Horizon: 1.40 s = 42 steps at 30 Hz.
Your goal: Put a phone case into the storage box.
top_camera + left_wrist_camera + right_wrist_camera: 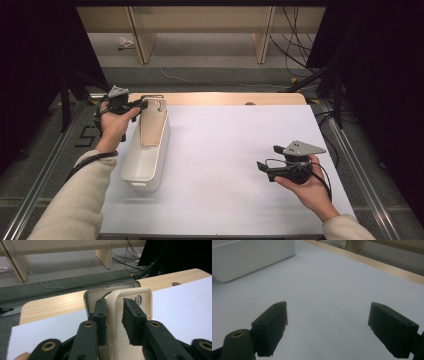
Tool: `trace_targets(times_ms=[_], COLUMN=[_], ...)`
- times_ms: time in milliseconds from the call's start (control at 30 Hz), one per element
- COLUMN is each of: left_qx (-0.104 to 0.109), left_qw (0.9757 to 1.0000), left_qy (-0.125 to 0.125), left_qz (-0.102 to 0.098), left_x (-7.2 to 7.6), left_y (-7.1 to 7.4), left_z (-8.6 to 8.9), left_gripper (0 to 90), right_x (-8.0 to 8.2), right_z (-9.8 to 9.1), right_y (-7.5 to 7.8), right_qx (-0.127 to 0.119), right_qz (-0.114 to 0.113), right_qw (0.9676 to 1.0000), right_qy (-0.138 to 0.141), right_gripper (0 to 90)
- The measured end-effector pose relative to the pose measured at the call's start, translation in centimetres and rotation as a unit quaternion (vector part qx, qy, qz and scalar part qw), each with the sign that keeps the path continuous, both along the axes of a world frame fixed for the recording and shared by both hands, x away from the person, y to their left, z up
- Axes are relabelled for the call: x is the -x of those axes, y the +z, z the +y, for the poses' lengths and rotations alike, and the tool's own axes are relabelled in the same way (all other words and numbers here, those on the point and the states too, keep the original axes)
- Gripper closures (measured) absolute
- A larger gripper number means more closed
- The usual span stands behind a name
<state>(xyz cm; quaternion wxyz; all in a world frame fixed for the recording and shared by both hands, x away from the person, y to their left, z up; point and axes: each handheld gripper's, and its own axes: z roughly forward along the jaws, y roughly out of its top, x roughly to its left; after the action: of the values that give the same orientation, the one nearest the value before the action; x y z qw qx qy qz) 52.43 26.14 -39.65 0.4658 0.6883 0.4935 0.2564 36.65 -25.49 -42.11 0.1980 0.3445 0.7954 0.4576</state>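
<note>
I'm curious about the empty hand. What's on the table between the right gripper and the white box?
Nothing. In the high view, only bare white table lies between the right gripper and the white box.

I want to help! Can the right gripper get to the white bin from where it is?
Probably yes. The right gripper has open jaws that point toward the bin, with bare white table between them. The left gripper sits at the bin's far end, out of the way.

no readable text, no labels, no brand marks, no numbers on any surface
</note>
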Motion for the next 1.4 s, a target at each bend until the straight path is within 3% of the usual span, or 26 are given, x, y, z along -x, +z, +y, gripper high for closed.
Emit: trace_targets(times_ms=[200, 467, 600, 733, 1000, 1167, 1267, 1400], left_qx=[-0.034, -0.043, -0.032, -0.014, 0.02, 0.009, 0.023, 0.011], left_qw=[0.9991, 0.9987, 0.999, 0.9996, 0.9983, 0.9974, 0.9964, 0.9955], left_qy=[0.016, 0.006, 0.001, -0.007, -0.052, -0.069, -0.078, -0.09], left_qz=[-0.016, -0.026, -0.031, -0.024, -0.018, -0.02, -0.026, -0.027], left_x=[0.4, 1.5, 2.4, 3.4, 5.8, 7.6, 8.8, 10.1], left_y=[0.6, 1.1, 1.6, 2.1, 3.0, 3.5, 3.4, 2.7], left_z=[0.1, -0.1, -0.1, -0.3, -0.7, -1.4, -2.0, -2.6], left_gripper=[66.9, 63.1, 59.2, 51.5, 34.9, 23.7, 19.5, 14.5], right_x=[0.0, 0.0, 0.0, 0.0, 0.0, 0.0, 0.0, 0.0], right_z=[0.0, 0.0, 0.0, 0.1, 0.1, 0.1, 0.1, 0.1], right_y=[0.0, 0.0, 0.0, 0.0, 0.0, 0.1, 0.0, 0.1], right_qx=[0.001, 0.001, 0.001, 0.003, 0.002, 0.002, 0.002, 0.002], right_qz=[-0.001, -0.002, -0.002, -0.002, -0.004, -0.004, -0.002, -0.004], right_qw=[1.0, 1.0, 1.0, 1.0, 1.0, 1.0, 1.0, 1.0], right_qy=[-0.001, -0.001, -0.002, -0.001, -0.001, -0.001, -0.001, -0.001], right_gripper=[16.8, 16.8, 16.8, 16.8, 16.7, 16.7, 16.7, 16.6])
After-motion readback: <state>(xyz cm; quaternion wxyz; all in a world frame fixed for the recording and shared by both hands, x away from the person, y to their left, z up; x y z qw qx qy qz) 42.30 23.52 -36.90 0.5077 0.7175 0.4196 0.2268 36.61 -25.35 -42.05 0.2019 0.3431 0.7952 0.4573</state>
